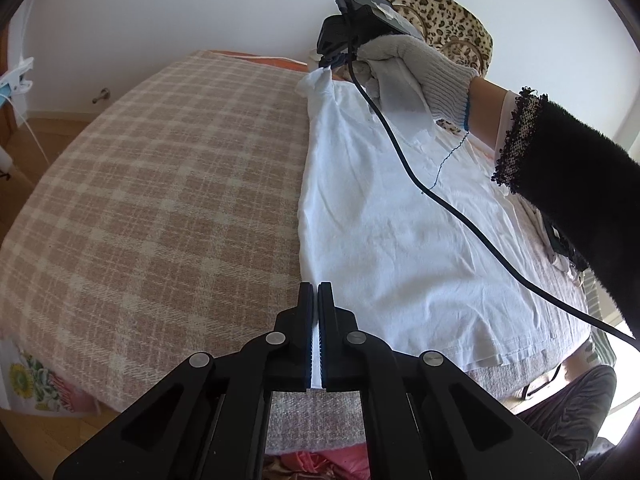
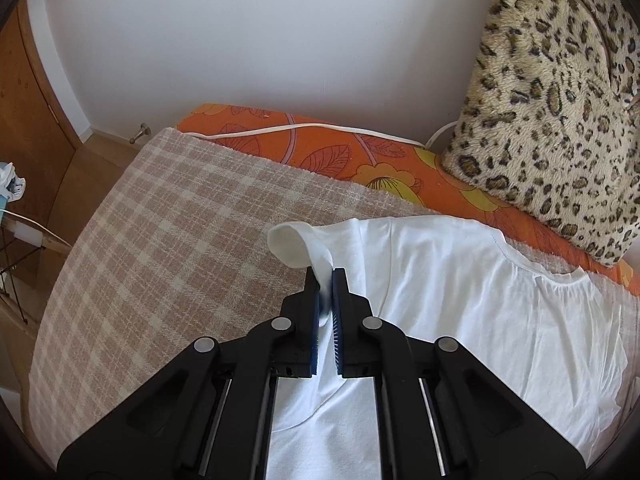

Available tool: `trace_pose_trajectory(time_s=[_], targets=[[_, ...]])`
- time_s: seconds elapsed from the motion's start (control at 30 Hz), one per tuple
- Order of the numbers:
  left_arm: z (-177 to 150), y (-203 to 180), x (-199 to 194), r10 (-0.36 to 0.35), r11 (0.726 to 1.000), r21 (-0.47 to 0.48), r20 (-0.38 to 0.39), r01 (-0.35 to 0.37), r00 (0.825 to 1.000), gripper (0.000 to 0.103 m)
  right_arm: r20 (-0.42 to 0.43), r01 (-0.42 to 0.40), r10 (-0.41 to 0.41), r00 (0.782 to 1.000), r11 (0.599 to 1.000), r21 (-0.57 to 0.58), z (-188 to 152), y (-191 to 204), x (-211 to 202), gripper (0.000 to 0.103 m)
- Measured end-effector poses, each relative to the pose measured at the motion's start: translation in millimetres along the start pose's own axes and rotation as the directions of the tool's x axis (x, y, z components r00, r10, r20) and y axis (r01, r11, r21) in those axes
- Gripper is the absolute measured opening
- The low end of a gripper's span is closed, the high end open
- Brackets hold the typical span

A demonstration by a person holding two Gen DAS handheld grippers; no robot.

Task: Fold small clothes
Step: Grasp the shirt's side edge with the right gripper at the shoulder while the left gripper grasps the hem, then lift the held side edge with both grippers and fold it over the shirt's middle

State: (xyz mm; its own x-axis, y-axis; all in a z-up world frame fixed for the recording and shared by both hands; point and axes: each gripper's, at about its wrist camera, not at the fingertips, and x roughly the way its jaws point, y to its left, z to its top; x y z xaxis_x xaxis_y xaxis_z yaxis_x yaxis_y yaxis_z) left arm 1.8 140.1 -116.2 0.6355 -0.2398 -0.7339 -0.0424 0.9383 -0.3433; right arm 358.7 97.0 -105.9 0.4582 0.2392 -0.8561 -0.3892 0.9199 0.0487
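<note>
Much of the white T-shirt (image 1: 400, 216) is hard to take in whole: in the left wrist view its far side disappears under a fuzzy black sleeve (image 1: 572, 200), and a black cable (image 1: 420, 184) trails across it. It lies spread on a plaid blanket (image 1: 160, 200), a coarse woven cloth in tan and cream checks covering the bed. The cotton is thin and softly creased, with a stitched hem along its near edge.

The left gripper (image 1: 319, 292) is clenched on the shirt's near left edge; a sliver of white cloth shows between its black fingers. The right gripper (image 2: 326, 280), held by a hand in a knitted white glove (image 1: 416, 68), is clamped on the sleeve (image 2: 296, 248), which curls up in a rounded flap just beyond the fingertips. Its blue ribbed pads (image 2: 338, 332) pinch the fabric.

Behind the shirt an orange flowered sheet (image 2: 320, 152) shows past the blanket's frayed end, and a plush leopard-print cushion (image 2: 552, 112) leans against the white wall, cut off at the frame's edge.
</note>
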Motion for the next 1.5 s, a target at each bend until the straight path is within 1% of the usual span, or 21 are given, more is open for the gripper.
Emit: trace_pose_trajectory(time_s=[0.17,0.4,0.6,0.73,0.77,0.83,0.87,0.9,0.93,0.97,1.0,1.03,1.1,1.17,1.23,1.27,1.5], targets=[[1,-11,-6,-0.028,0.999,0.025,0.021,0.027,0.999,0.001,0.015,0.009,-0.009,1.000,1.000,0.001,0,-13,-9,0.006],[7,-34,-5,-0.101,0.994,0.046,0.002,0.100,0.995,0.001,0.039,0.023,-0.025,0.999,0.999,0.032,3,-46,-33,0.006],[9,-67,1,-0.158,0.982,0.099,-0.023,0.159,0.987,0.001,0.043,0.041,-0.044,0.998,0.997,0.065,2,-79,-50,0.006],[6,-89,6,-0.180,0.970,0.157,-0.044,0.185,0.983,0.001,0.042,0.049,-0.052,0.998,0.996,0.075,-5,-96,-53,0.006],[6,-93,6,-0.163,0.969,0.180,-0.039,0.168,0.986,0.001,0.037,0.052,-0.055,0.998,0.996,0.077,-6,-100,-52,0.006],[5,-92,3,-0.083,0.967,0.240,0.003,0.080,0.997,0.001,0.026,0.057,-0.059,0.998,0.995,0.078,-10,-105,-48,0.006],[6,-89,3,-0.036,0.962,0.270,0.019,0.030,0.999,0.003,0.025,0.055,-0.057,0.998,0.996,0.075,-12,-106,-47,0.006],[3,-83,3,0.019,0.956,0.291,0.021,-0.024,1.000,0.013,0.026,0.051,-0.053,0.998,0.996,0.073,-13,-106,-46,0.006],[1,-76,2,0.062,0.956,0.287,0.033,-0.069,0.998,0.028,0.028,0.045,-0.047,0.998,0.996,0.072,-14,-106,-45,0.006],[-2,-66,1,0.089,0.957,0.275,0.046,-0.098,0.995,0.035,0.029,0.040,-0.042,0.999,0.997,0.071,-15,-106,-44,0.006],[-5,-59,1,0.110,0.957,0.265,0.042,-0.117,0.993,0.043,0.030,0.036,-0.038,0.999,0.997,0.071,-16,-105,-44,0.006],[-7,-54,3,0.121,0.958,0.259,0.026,-0.124,0.992,0.046,0.028,0.035,-0.037,0.999,0.997,0.072,-16,-105,-43,0.006],[-12,-47,5,0.117,0.958,0.262,0.001,-0.113,0.993,0.046,0.024,0.032,-0.034,0.999,0.996,0.079,-18,-105,-41,0.006],[-19,-48,8,0.134,0.946,0.299,-0.005,-0.127,0.991,0.046,0.024,0.033,-0.035,0.999,0.996,0.078,-18,-105,-41,0.006],[-25,-51,9,0.121,0.942,0.318,-0.020,-0.109,0.992,0.046,0.025,0.032,-0.035,0.999,0.996,0.079,-18,-105,-41,0.006],[-27,-51,11,0.124,0.939,0.326,-0.021,-0.111,0.992,0.046,0.024,0.033,-0.035,0.999,0.996,0.080,-18,-105,-41,0.006],[-25,-54,25,0.187,0.909,0.383,-0.012,-0.168,0.982,0.046,0.017,0.029,-0.030,0.999,0.997,0.071,-18,-101,-40,0.006]])
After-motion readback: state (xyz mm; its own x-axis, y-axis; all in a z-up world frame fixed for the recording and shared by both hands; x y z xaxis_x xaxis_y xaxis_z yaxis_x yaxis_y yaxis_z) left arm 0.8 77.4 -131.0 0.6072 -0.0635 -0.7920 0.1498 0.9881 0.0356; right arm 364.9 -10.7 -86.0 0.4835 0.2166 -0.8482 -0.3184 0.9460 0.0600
